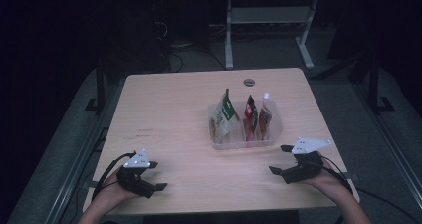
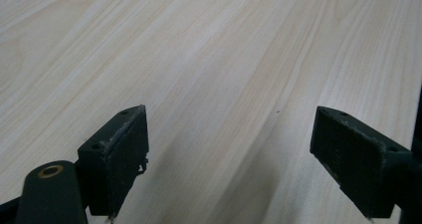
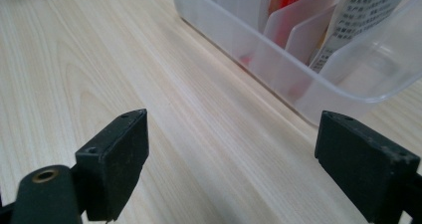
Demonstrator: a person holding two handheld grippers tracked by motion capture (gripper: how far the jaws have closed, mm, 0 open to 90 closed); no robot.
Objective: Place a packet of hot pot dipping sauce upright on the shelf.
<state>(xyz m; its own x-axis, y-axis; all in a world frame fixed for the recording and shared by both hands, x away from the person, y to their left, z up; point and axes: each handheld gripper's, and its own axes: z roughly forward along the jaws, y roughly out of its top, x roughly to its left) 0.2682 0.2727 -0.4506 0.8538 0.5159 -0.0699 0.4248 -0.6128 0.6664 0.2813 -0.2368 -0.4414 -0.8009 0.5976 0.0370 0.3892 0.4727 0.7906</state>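
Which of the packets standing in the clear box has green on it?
The biggest pouch, at the left end of the clear box. Its top is green and white; the two slimmer packets beside it are red.

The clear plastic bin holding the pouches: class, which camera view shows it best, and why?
The high view: the whole clear plastic bin shows on the table, with three pouches standing inside. The right gripper view gives a close look at one rounded corner and the dividers. The left gripper view looks at bare tabletop.
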